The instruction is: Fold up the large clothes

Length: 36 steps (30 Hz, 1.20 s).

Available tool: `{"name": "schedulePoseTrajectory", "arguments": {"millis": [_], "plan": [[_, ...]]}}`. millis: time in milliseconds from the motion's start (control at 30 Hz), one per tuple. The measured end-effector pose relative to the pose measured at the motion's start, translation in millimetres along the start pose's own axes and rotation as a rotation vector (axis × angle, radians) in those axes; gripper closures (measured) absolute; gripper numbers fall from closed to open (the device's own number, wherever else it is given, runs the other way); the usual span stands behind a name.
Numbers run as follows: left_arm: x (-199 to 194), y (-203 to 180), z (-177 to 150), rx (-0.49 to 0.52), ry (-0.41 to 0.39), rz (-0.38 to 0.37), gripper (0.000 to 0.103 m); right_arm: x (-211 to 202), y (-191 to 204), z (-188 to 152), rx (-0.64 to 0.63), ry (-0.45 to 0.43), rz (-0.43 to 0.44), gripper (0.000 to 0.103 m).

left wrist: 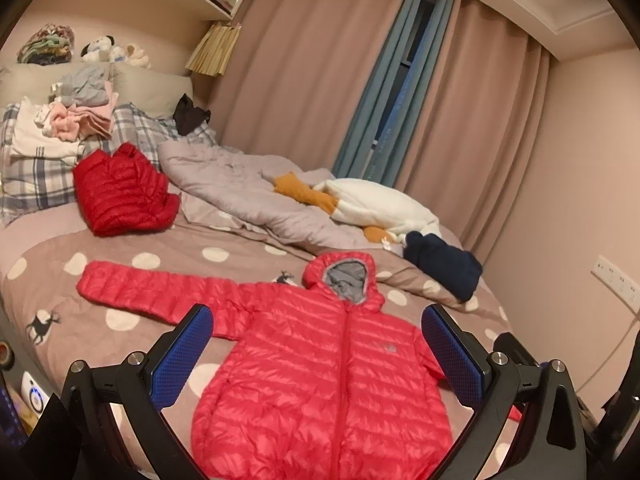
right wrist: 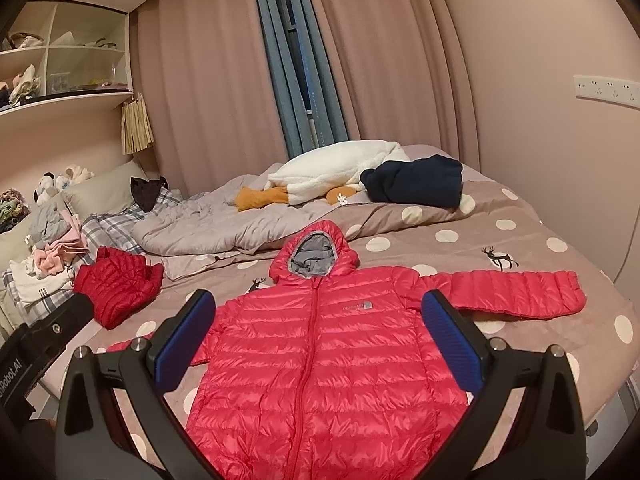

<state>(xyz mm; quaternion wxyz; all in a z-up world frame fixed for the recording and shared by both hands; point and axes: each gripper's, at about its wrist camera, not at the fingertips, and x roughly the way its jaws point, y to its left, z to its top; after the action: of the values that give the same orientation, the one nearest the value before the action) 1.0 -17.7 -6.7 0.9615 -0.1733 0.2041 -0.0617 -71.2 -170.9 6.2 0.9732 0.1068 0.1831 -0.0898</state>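
Observation:
A red hooded puffer jacket (left wrist: 320, 368) (right wrist: 320, 360) lies flat and zipped on the dotted bedspread, front up, hood toward the far side. One sleeve (left wrist: 152, 288) stretches out left in the left wrist view. The other sleeve (right wrist: 516, 290) stretches right in the right wrist view. My left gripper (left wrist: 316, 320) hovers open above the jacket's chest, blue pads wide apart, holding nothing. My right gripper (right wrist: 318, 306) is likewise open over the chest and empty.
A folded darker red jacket (left wrist: 120, 192) (right wrist: 116, 288) lies further up the bed, near a pile of clothes (left wrist: 68, 120) on plaid pillows. A grey duvet (left wrist: 248, 196), a white plush goose (left wrist: 376, 204) and a folded navy garment (left wrist: 444, 264) lie beyond. Curtains hang behind the bed.

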Motion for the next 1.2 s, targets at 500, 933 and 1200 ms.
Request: {"name": "schedulePoseTrajectory", "arguments": {"millis": [500, 933, 1200], "plan": [[-3, 5, 4, -0.015, 0.001, -0.025, 0.0, -1, 3, 0, -0.009, 0.0, -0.017, 0.0], [-1, 10, 5, -0.042, 0.011, -0.022, 0.0, 5, 4, 1, -0.015, 0.016, -0.021, 0.0], [-1, 11, 5, -0.04, 0.014, -0.013, 0.0, 7, 1, 2, 0.001, 0.022, -0.031, 0.0]]}}
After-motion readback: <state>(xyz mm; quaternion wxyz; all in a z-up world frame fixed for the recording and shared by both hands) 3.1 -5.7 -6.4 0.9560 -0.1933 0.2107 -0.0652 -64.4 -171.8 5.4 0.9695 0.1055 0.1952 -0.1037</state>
